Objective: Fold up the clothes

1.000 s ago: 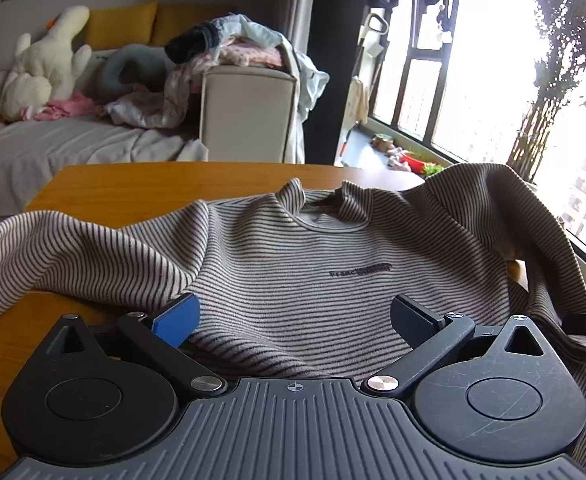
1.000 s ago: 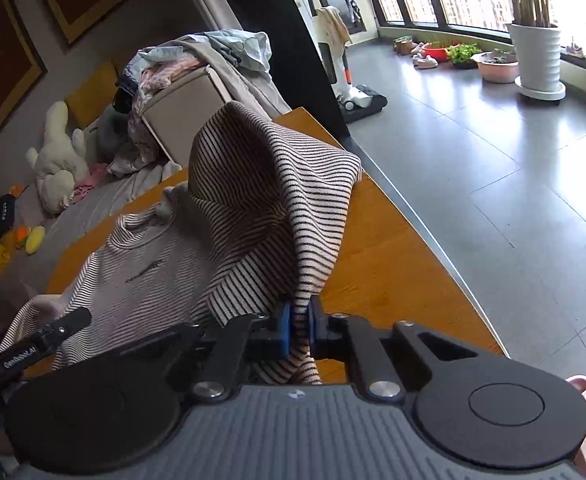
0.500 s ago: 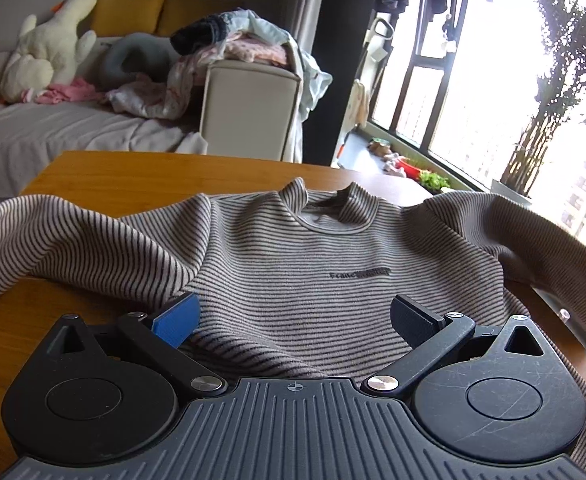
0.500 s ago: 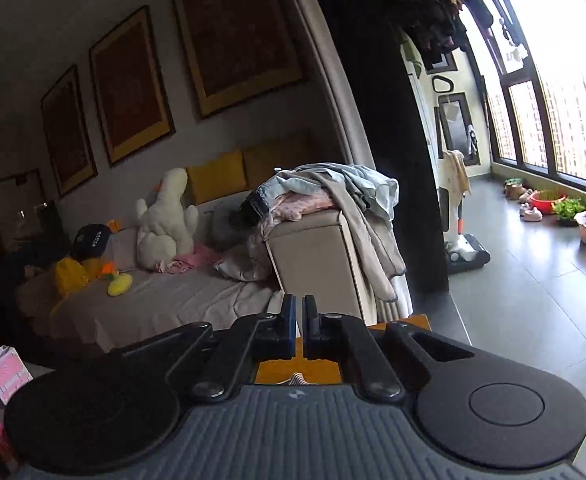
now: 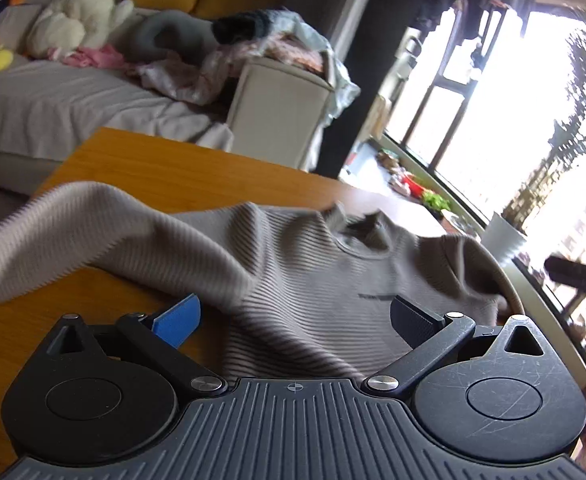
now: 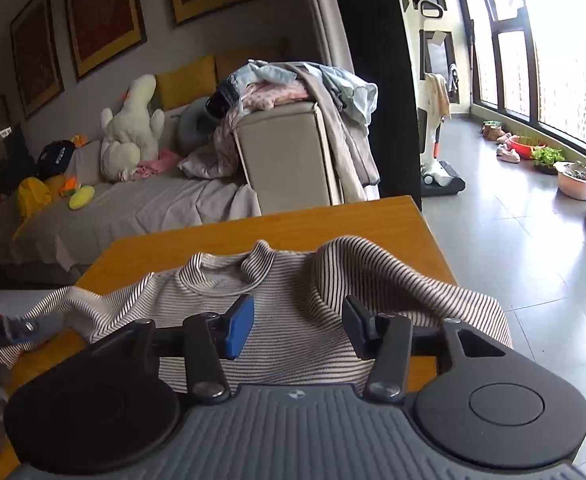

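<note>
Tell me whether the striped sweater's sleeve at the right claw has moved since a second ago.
Yes. The sleeve has dropped from the right claw, whose jaws have just been opening, and lies on the wooden table.

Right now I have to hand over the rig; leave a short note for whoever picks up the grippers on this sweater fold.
Left gripper: open, empty, above the striped sweater.
Right gripper: jaws have just been opening, nothing between them.
Sweater lies front up on the wooden table, collar at the far side.
Done: the sleeves lie bunched, and no fold is finished.
Left: flatten the sleeves, fold them in, then fold the body.
</note>
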